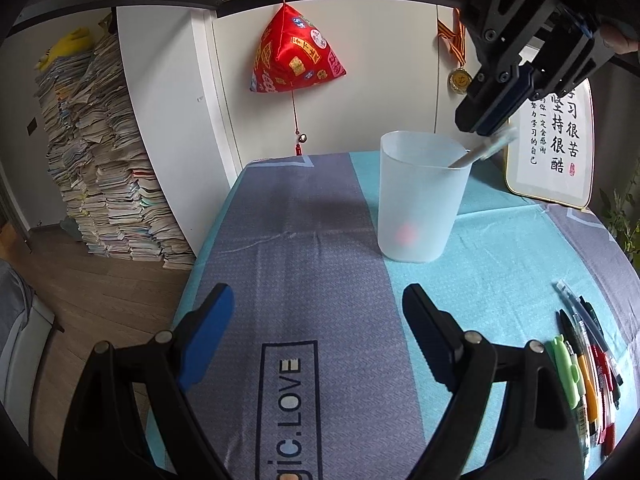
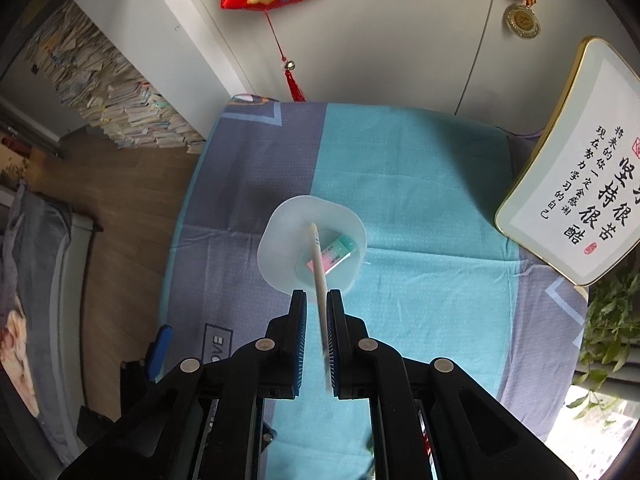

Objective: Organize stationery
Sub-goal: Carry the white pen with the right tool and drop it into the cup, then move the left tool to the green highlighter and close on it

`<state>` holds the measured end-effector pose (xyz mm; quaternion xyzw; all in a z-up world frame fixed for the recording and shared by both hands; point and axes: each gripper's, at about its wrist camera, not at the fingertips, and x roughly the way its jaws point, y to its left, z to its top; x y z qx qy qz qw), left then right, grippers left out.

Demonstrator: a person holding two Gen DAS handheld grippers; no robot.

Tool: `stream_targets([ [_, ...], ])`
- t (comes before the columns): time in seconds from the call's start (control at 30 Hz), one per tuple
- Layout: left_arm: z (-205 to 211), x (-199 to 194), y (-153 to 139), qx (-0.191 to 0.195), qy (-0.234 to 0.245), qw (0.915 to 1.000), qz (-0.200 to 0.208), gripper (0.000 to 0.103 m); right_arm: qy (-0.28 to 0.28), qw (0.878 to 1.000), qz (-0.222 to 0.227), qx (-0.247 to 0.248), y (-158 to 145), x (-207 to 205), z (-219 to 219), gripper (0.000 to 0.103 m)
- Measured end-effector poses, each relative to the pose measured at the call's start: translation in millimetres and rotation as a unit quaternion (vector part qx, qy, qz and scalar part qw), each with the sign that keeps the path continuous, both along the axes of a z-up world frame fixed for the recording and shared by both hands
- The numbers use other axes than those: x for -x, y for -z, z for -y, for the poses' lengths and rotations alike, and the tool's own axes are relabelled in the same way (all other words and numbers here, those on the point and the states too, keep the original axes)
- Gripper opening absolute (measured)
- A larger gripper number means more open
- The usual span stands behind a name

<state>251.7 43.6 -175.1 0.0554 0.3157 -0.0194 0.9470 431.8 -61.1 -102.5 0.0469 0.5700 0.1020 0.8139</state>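
A frosted plastic cup stands upright on the table; from above in the right wrist view it holds an eraser. My right gripper hovers over the cup with a white pen between its fingers, the jaws slightly apart and the pen blurred, its tip inside the cup. The same gripper and pen show in the left wrist view. My left gripper is open and empty, low over the table in front of the cup. Several pens lie in a row at the right.
A framed calligraphy board leans at the table's back right. A red ornament and a medal hang on the wall behind. Stacked papers stand on the floor left of the table. A plant is at the right.
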Motion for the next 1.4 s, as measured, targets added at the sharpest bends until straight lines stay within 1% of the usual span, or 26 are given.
stream_targets([
  [0.1, -0.2, 0.7, -1.1, -0.001, 0.000, 1.0000, 0.005, 0.085, 0.003, 1.000, 0.020, -0.019, -6.4, 6.5, 6.2, 0.008],
  [0.23, -2.5, 1.0, -1.0, 0.005, -0.001, 1.0000, 0.005, 0.085, 0.018, 0.994, 0.091, -0.060, -33.6, 29.9, 27.9, 0.008],
  [0.3, -2.8, 0.8, -0.9, 0.006, -0.001, 1.0000, 0.003, 0.085, 0.026, 0.989, 0.132, -0.063, -47.5, 50.4, 41.0, 0.008],
  [0.33, -2.7, 0.7, -0.6, 0.006, -0.001, 1.0000, 0.002, 0.085, 0.025, 0.986, 0.151, -0.062, -52.2, 63.3, 47.0, 0.011],
  [0.37, -2.7, 0.6, -0.3, 0.006, -0.001, 1.0000, 0.001, 0.085, 0.023, 0.984, 0.167, -0.060, -55.0, 76.8, 53.0, 0.021],
  [0.4, -2.3, 0.7, -0.2, 0.006, -0.001, 1.0000, 0.001, 0.085, 0.024, 0.982, 0.179, -0.055, -55.1, 89.6, 58.9, 0.028],
  [0.43, -1.7, 0.9, 0.0, 0.006, 0.000, 1.0000, 0.000, 0.085, 0.027, 0.980, 0.190, -0.044, -53.1, 102.5, 65.7, 0.047],
  [0.47, -1.1, 1.0, 0.0, 0.005, 0.001, 1.0000, 0.001, 0.085, 0.031, 0.978, 0.204, -0.033, -49.7, 116.4, 71.1, 0.060],
  [0.53, 0.1, 1.2, 0.1, 0.003, 0.002, 1.0000, 0.002, 0.085, 0.048, 0.972, 0.229, -0.004, -36.0, 142.5, 85.4, 0.062],
  [0.57, 0.2, 1.0, 0.5, 0.002, 0.002, 1.0000, 0.001, 0.085, 0.060, 0.971, 0.231, 0.015, -26.3, 153.9, 92.2, 0.062],
  [0.63, 0.2, 0.6, 0.7, 0.005, 0.004, 1.0000, -0.002, 0.085, 0.077, 0.971, 0.224, 0.029, -6.0, 171.1, 109.5, 0.062],
  [0.73, 0.7, 1.0, 0.3, 0.011, 0.008, 0.9999, -0.002, 0.086, 0.100, 0.976, 0.194, 0.017, 29.9, 188.2, 134.5, 0.062],
  [0.8, 1.6, 0.4, 2.1, 0.016, 0.015, 0.9997, -0.009, 0.086, 0.114, 0.977, 0.179, 0.026, 54.0, 200.7, 146.8, 0.062],
  [0.87, 2.7, -0.6, 4.5, 0.034, 0.025, 0.9987, -0.028, 0.086, 0.129, 0.976, 0.170, 0.034, 75.8, 212.9, 158.6, 0.062],
  [0.9, 3.6, -0.1, 5.1, 0.047, 0.035, 0.9976, -0.038, 0.086, 0.134, 0.977, 0.163, 0.033, 85.5, 216.9, 163.2, 0.062],
  [0.97, 5.8, 2.3, 5.3, 0.072, 0.040, 0.9952, -0.054, 0.086, 0.139, 0.978, 0.154, 0.020, 100.3, 223.2, 170.4, 0.062],
  [1.03, 11.0, 4.3, 6.3, 0.090, 0.040, 0.9918, -0.082, 0.085, 0.142, 0.979, 0.149, 0.008, 109.9, 228.0, 175.0, 0.062],
  [1.1, 19.0, 7.1, 6.9, 0.099, 0.050, 0.9884, -0.104, 0.085, 0.147, 0.978, 0.151, 0.000, 115.2, 235.4, 175.4, 0.062],
  [1.23, 35.7, 23.6, 4.3, 0.085, 0.061, 0.9891, -0.104, 0.085, 0.149, 0.974, 0.168, 0.000, 117.0, 251.9, 171.1, 0.062],
  [1.33, 46.5, 32.5, 7.2, 0.096, 0.083, 0.9854, -0.113, 0.085, 0.152, 0.973, 0.172, -0.006, 119.3, 260.8, 168.7, 0.062],
  [1.4, 53.1, 34.0, 11.4, 0.091, 0.084, 0.9852, -0.119, 0.085, 0.159, 0.972, 0.173, 0.011, 121.2, 264.8, 166.1, 0.062],
])
